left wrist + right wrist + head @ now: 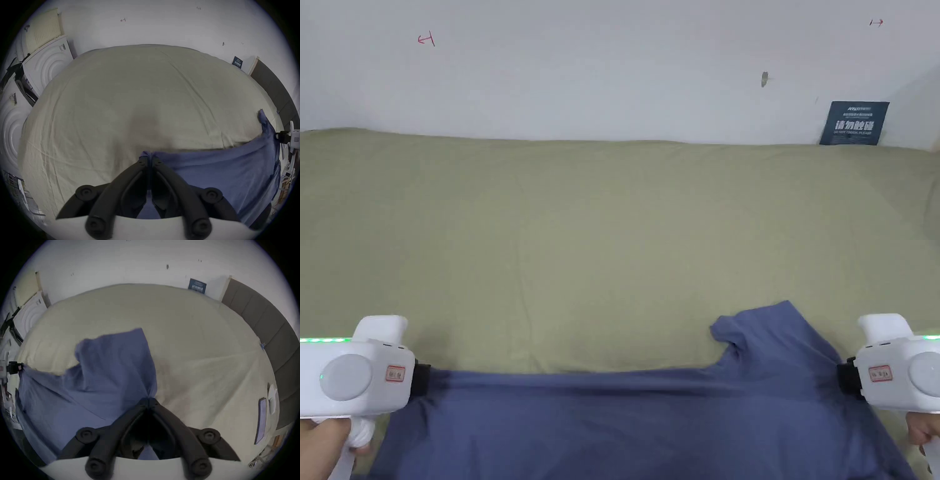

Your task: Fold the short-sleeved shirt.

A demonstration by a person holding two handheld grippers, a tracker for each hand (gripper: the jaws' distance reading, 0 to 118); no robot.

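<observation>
A blue short-sleeved shirt (637, 419) hangs stretched between my two grippers at the near edge of the bed. My left gripper (422, 380) is shut on the shirt's left end, and in the left gripper view its jaws (150, 158) pinch blue cloth (219, 175). On the right end my right gripper (842, 378) is shut on the fabric, with its jaws (148, 400) closed on the shirt (100, 374). One sleeve (765, 334) lies flopped forward on the bed beside the right gripper.
An olive-green sheet covers the bed (600, 237), which runs back to a white wall (612, 62). A dark blue sign (855, 123) leans at the far right. White boxes (47, 68) stand left of the bed, and a dark padded panel (267, 331) is on the right.
</observation>
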